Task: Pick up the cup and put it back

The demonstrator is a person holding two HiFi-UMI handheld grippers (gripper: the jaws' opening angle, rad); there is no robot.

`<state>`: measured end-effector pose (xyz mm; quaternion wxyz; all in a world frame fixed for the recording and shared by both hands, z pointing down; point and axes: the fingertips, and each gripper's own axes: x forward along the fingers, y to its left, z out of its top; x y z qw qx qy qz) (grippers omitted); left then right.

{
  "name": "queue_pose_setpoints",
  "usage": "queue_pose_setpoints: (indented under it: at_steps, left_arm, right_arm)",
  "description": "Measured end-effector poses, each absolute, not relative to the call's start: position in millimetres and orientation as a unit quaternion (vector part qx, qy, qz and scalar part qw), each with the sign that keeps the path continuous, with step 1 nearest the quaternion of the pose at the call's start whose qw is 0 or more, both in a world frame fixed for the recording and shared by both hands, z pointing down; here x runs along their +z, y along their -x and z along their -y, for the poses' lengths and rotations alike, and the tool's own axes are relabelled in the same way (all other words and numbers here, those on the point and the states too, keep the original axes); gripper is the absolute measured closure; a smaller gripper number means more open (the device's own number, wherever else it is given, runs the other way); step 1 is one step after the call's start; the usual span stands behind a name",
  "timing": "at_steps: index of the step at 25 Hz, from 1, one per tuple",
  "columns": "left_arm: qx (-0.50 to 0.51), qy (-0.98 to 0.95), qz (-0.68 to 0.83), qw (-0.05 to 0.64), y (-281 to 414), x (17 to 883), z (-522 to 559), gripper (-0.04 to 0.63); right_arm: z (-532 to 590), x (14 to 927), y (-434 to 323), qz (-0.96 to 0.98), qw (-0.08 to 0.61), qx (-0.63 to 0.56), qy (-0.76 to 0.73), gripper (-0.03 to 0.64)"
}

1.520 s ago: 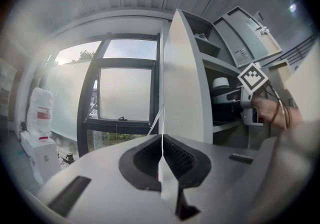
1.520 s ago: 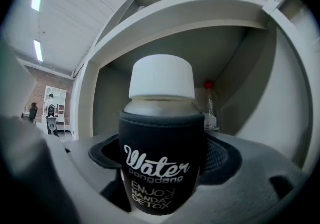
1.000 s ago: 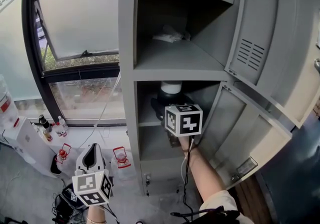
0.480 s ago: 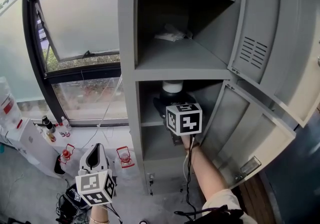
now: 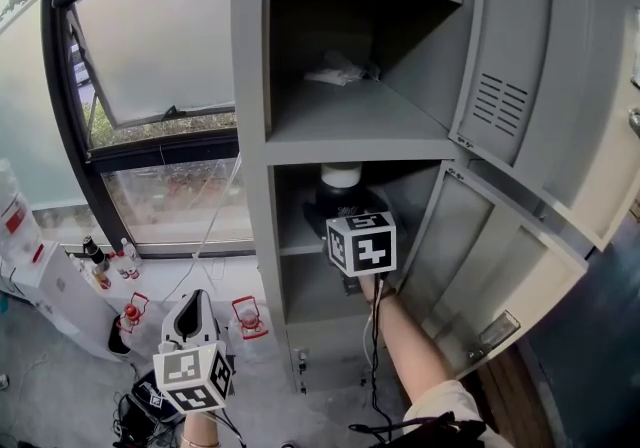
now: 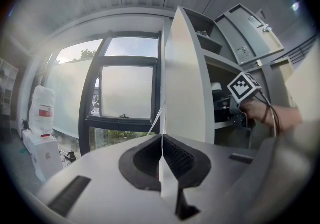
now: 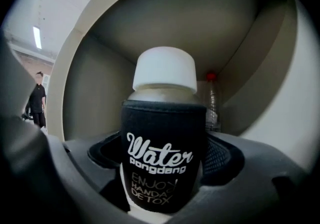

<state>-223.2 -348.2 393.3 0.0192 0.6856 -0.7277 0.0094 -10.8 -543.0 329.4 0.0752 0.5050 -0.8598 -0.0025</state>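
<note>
Head view shows a grey locker (image 5: 350, 126), its door (image 5: 500, 276) swung open to the right. The left tool (image 6: 161, 170), jaws together and empty, hangs low, well apart from the locker. In the middle compartment, above the shelf (image 5: 300, 248), the right tool (image 7: 165, 168) clamps the black sleeve of the white-lidded cup (image 7: 164, 133). Whether the cup's base touches the shelf is hidden. Keep the cup upright and seat it flat before releasing. A red-capped bottle (image 7: 212, 99) stands just behind, limiting depth.

The right gripper (image 5: 345, 208) and its cup (image 5: 340, 176) sit a touch lower than before. The left gripper (image 5: 190, 298) has edged nearer the cabinet (image 5: 255, 86).
</note>
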Motion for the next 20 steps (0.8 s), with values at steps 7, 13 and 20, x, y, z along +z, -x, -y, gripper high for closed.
queue_pose_setpoints:
  at_steps: [7, 13, 20]
  left_arm:
    - [0.004, -0.688, 0.725, 0.023, 223, 394, 348, 0.586]
    - [0.000, -0.701, 0.713, 0.027, 211, 395, 350, 0.586]
    - [-0.004, -0.716, 0.698, 0.027, 194, 393, 345, 0.586]
  right_arm:
    - [531, 320, 4, 0.859, 0.051, 0.003, -0.510, 0.181]
    - [508, 313, -5, 0.855, 0.055, 0.006, -0.515, 0.181]
    - [478, 317, -27, 0.847, 0.035, 0.014, -0.530, 0.264]
